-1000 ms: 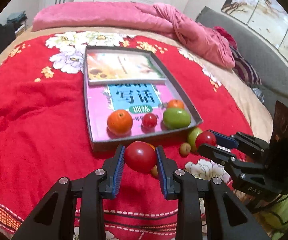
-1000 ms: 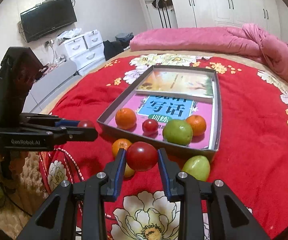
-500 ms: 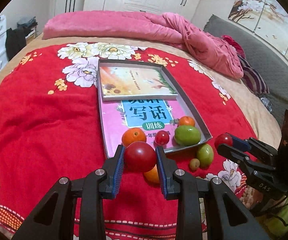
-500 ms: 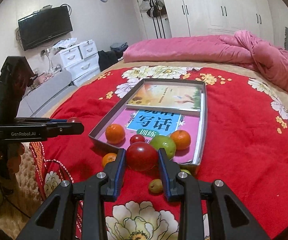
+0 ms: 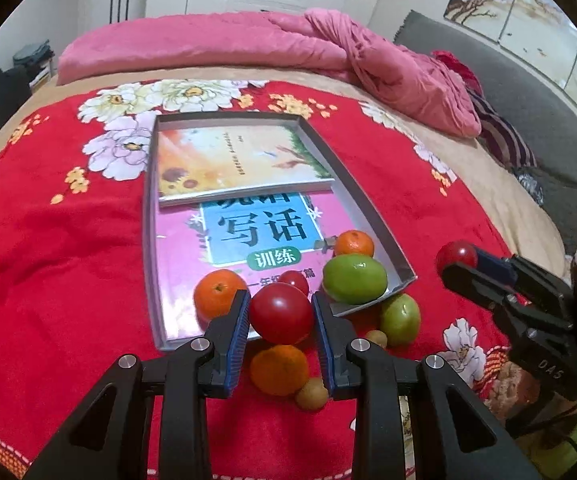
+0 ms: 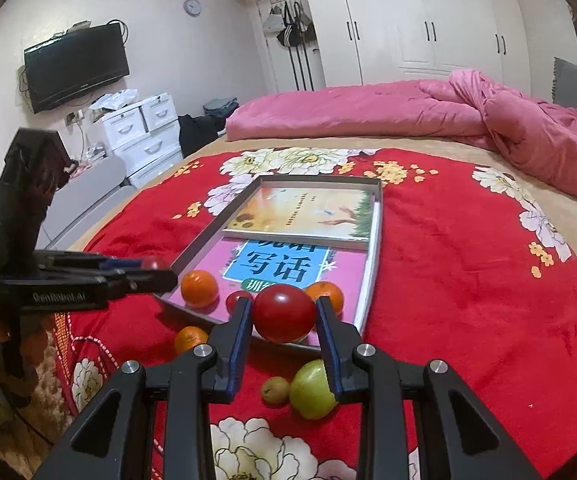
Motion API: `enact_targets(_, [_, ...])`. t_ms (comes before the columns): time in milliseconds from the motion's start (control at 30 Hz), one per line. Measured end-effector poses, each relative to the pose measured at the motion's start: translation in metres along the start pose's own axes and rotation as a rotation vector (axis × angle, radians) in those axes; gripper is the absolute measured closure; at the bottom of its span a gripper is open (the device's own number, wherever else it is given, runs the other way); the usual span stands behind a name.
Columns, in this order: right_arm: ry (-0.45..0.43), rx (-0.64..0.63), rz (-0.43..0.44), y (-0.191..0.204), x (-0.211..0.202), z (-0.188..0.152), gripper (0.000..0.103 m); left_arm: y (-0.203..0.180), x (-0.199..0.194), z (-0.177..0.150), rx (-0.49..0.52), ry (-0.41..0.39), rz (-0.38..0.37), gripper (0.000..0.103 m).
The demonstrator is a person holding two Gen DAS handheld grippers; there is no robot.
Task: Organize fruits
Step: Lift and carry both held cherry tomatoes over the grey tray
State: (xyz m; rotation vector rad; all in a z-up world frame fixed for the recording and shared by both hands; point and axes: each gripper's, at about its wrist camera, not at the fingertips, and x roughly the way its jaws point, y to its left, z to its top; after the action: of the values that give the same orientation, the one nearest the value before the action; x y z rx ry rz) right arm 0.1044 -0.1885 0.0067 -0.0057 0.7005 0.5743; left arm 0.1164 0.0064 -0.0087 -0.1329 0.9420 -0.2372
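Note:
My left gripper (image 5: 281,314) is shut on a large red tomato (image 5: 281,313), held over the near edge of the grey tray (image 5: 150,240). My right gripper (image 6: 284,314) is shut on another red tomato (image 6: 284,312) above the tray's (image 6: 374,248) near rim. Each gripper also shows in the other's view: the right gripper (image 5: 458,258) at the right, the left gripper (image 6: 156,270) at the left. In the tray lie an orange (image 5: 218,294), a small tomato (image 5: 294,280), a green fruit (image 5: 354,279) and a second orange (image 5: 354,243).
Two books fill the tray's floor. On the red flowered blanket in front of it lie an orange (image 5: 279,368), a green fruit (image 5: 400,318) and two small tan fruits (image 5: 311,398). A pink duvet (image 5: 248,44) is bunched at the far side.
In both views the tray and its fruits have slid down toward the held tomatoes, which now overlap the tray's near edge. Both grips are unchanged.

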Motion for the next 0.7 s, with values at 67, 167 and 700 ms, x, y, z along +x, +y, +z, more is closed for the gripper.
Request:
enact_targets(67, [-0.002, 0.007, -0.003, -0.003, 0.0, 0.001, 0.07, -0.002, 0.006, 0.0, 0.006, 0.011, 0.005, 0.071])
enact_targets(167, [-0.003, 0.016, -0.009, -0.007, 0.001, 0.002, 0.07, -0.006, 0.015, 0.0, 0.013, 0.027, 0.006, 0.071])
enact_targets(700, [-0.008, 0.018, -0.071, -0.024, 0.009, 0.011, 0.07, -0.003, 0.036, -0.002, 0.026, 0.065, 0.037, 0.071])
